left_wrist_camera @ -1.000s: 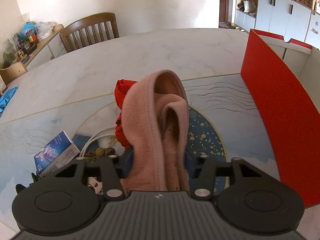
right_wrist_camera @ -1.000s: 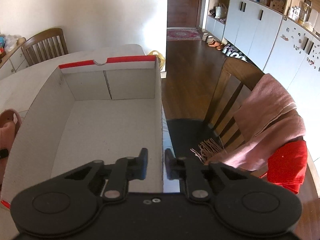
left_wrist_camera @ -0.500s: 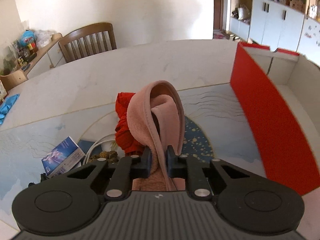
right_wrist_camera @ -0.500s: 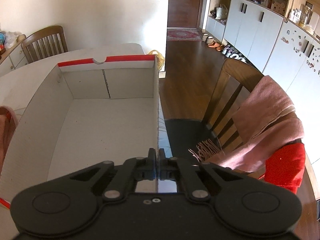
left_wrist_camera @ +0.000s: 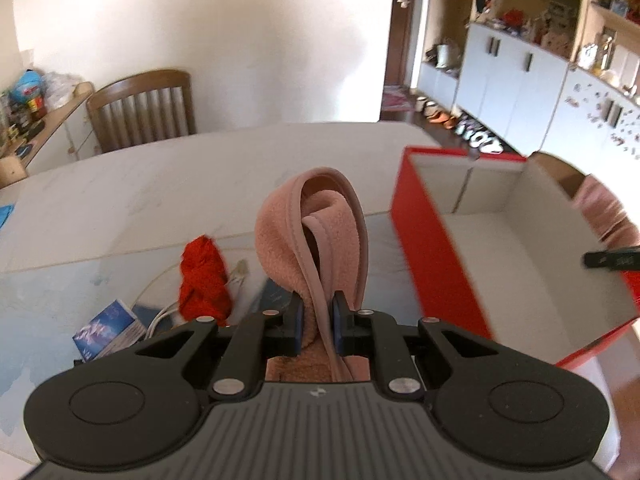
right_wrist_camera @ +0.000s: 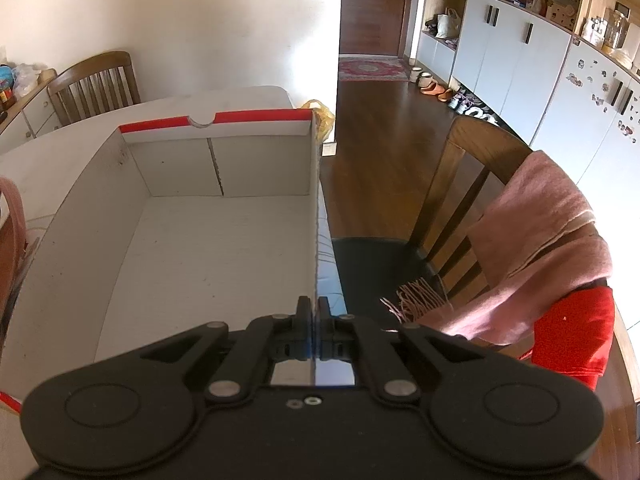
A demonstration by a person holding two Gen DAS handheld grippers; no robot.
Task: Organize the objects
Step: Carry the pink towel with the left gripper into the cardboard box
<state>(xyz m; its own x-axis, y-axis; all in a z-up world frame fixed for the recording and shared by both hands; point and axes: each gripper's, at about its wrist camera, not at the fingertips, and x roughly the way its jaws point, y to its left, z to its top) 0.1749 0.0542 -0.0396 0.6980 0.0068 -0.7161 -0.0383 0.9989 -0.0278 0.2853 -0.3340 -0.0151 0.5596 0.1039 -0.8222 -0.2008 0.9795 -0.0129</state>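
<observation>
since a second ago the left gripper [left_wrist_camera: 316, 322] has gone from wide open around the pink fleece cloth [left_wrist_camera: 310, 224] to pinching it, and it's come up off the counter [left_wrist_camera: 140, 184] with the cloth, so the view now looks over into the red box [left_wrist_camera: 430, 256]. right gripper [right_wrist_camera: 314, 330] has changed too, its jaws were apart and now they're pressed tight onto the right wall of the box [right_wrist_camera: 314, 208]. the cloth is a fuzzy salmon-pink thing with a smooth stitched edge band, folded over into a tall loop that stands up between the left jaws, with a strip of the band caught right in the pinch. it sits just left of the box's red outer wall, above the counter. box is red outside, plain white cardboard inside, with a little notch in the far wall. the lower end of the cloth drops behind the gripper body so i can't see how far it hangs. a red cloth [left_wrist_camera: 204, 280] lies on the counter further left, next to a blue booklet [left_wrist_camera: 106, 328] and a white cable [left_wrist_camera: 158, 316], both partly blocked by the gripper. left view is a bit motion-blurred. in the right view only a sliver of the pink cloth shows at the left edge.
</observation>
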